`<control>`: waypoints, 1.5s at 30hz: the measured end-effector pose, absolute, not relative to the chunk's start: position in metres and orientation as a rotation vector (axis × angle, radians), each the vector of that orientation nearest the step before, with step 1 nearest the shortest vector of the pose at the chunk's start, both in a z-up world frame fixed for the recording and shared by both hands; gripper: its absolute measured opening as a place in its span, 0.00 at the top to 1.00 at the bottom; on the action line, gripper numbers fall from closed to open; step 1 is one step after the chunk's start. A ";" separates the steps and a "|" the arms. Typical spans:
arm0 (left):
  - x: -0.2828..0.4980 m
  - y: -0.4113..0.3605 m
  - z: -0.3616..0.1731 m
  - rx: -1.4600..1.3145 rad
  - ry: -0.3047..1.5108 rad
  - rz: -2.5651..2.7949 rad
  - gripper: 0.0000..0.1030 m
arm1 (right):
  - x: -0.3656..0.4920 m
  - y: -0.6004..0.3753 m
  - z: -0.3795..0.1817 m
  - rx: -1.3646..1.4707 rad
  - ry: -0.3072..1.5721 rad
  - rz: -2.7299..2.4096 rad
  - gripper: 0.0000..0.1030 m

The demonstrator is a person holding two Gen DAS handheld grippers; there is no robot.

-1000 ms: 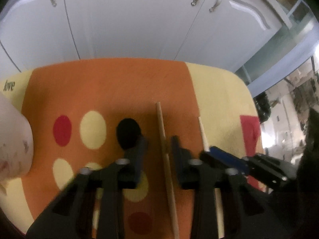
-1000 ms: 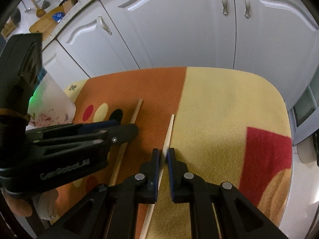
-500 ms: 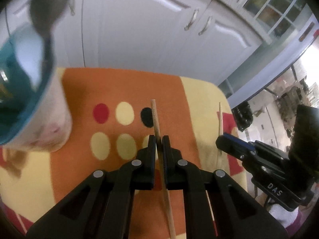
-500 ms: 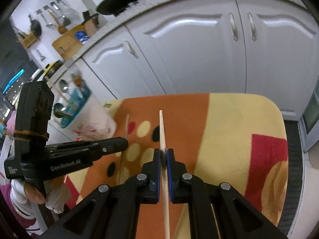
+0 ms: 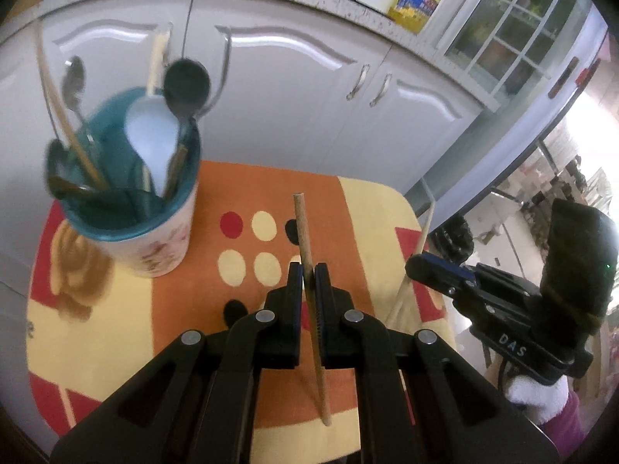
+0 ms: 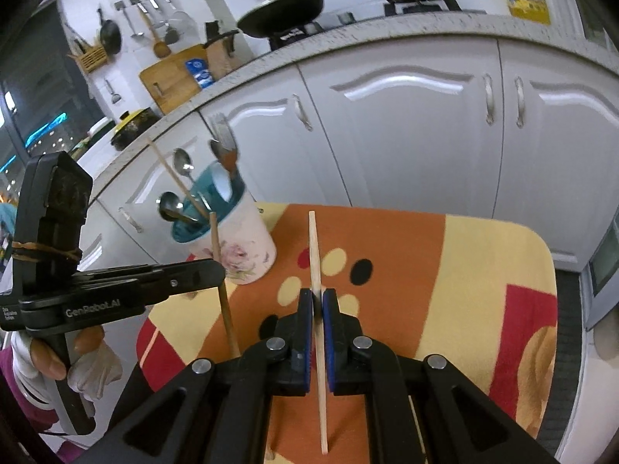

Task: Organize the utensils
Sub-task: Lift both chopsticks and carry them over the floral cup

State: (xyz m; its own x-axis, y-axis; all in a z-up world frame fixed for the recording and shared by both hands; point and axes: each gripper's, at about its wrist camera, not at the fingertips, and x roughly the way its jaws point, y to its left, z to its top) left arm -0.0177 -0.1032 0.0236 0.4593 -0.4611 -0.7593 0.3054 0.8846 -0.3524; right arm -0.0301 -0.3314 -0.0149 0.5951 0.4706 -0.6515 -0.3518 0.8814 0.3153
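At the far left stands the utensil holder [image 5: 154,232], a white floral cup with a teal inside, on the orange and yellow patterned mat [image 5: 116,328] that covers the worktop. It holds metal spoons, a white ladle [image 5: 153,131], a dark ladle and wooden sticks, all leaning out of its rim; a fork shows above it in the right wrist view.

Just right of the cup, the left hand-held gripper [image 5: 308,270] has just been closing and now pinches a wooden chopstick [image 5: 303,232] between its pads. The stick is lifted clear of the mat, its tip pointing away toward the white cabinet doors [image 5: 290,96].

Further right, near the mat's edge, the right hand-held gripper [image 6: 317,297] is pressed together on a second, paler chopstick [image 6: 314,247], also held off the mat and pointing the same way. In the right wrist view a gloved hand [image 6: 58,355] grips the handle of the left tool.
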 end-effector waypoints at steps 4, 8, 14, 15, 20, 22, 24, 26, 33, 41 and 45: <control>-0.028 -0.092 0.038 -0.176 0.953 -0.473 0.96 | -0.038 -0.324 -0.002 0.138 0.775 0.493 0.95; -0.039 -0.079 0.053 -0.167 0.921 -0.463 0.96 | -0.045 -0.313 0.010 0.110 0.754 0.507 0.95; -0.049 -0.063 0.071 -0.164 0.880 -0.447 0.96 | -0.048 -0.299 0.029 0.082 0.721 0.523 0.95; -0.050 -0.061 0.074 -0.166 0.874 -0.446 0.96 | -0.048 -0.297 0.033 0.076 0.715 0.526 0.95; -0.053 -0.046 0.093 -0.182 0.841 -0.446 0.96 | -0.049 -0.281 0.052 0.044 0.685 0.547 0.95; -0.053 -0.038 0.104 -0.189 0.826 -0.444 0.96 | -0.049 -0.274 0.061 0.025 0.671 0.553 0.95; -0.053 -0.027 0.117 -0.204 0.811 -0.445 0.96 | -0.048 -0.268 0.070 0.011 0.655 0.563 0.95; -0.053 -0.018 0.126 -0.211 0.797 -0.446 0.96 | -0.047 -0.262 0.078 0.002 0.641 0.573 0.95; -0.046 0.014 0.172 -0.230 0.736 -0.429 0.96 | -0.037 -0.239 0.110 -0.013 0.578 0.613 0.95; -0.018 0.040 0.201 -0.234 0.664 -0.355 0.96 | -0.008 -0.213 0.137 0.004 0.515 0.620 0.95; 0.003 0.046 0.194 -0.228 0.671 -0.316 0.96 | 0.013 -0.201 0.132 0.002 0.521 0.606 0.95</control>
